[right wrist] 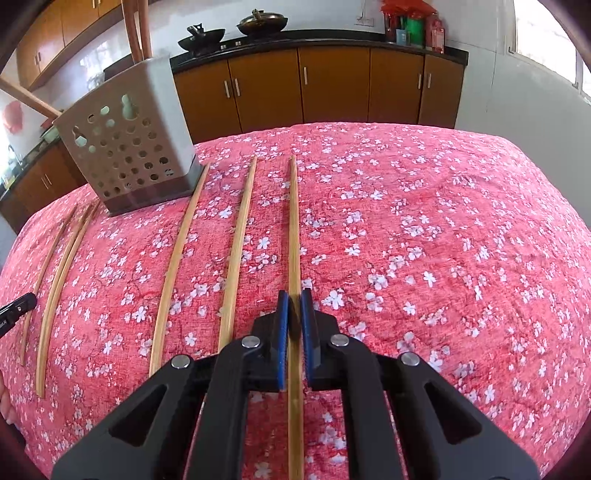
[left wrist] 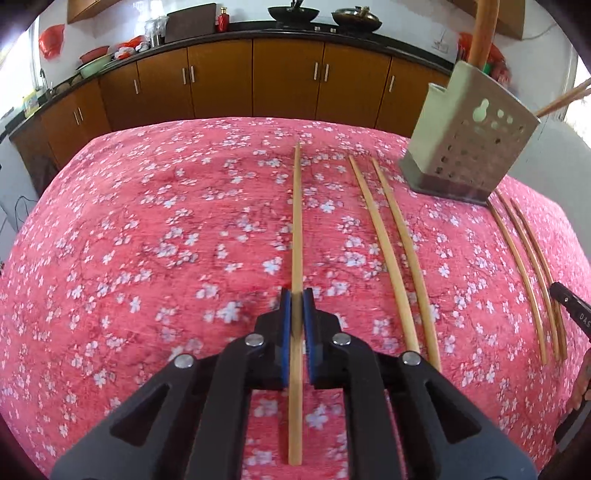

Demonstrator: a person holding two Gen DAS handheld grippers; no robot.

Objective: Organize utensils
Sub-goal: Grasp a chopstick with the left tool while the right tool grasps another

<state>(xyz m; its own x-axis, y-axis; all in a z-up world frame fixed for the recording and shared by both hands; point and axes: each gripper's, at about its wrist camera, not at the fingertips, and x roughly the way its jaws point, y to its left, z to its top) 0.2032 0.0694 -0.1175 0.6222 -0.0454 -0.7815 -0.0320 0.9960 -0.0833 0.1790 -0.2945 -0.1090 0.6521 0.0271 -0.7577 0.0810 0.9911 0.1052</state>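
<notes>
Several bamboo chopsticks lie lengthwise on a red floral tablecloth (left wrist: 147,240). My left gripper (left wrist: 296,295) is shut on the leftmost chopstick (left wrist: 297,221), low at the cloth. My right gripper (right wrist: 294,295) is shut on the rightmost chopstick (right wrist: 294,221). A perforated grey utensil holder (left wrist: 469,147) stands at the back between the two groups; it also shows in the right wrist view (right wrist: 129,140). Two loose chopsticks (left wrist: 391,251) lie right of my left gripper. Two more chopsticks (right wrist: 207,251) lie left of my right gripper.
Wooden handles (left wrist: 484,29) stick out of the holder. Brown kitchen cabinets (left wrist: 258,77) and a dark counter with woks (right wrist: 258,22) run behind the table. The other gripper's tip (left wrist: 570,310) shows at the right edge.
</notes>
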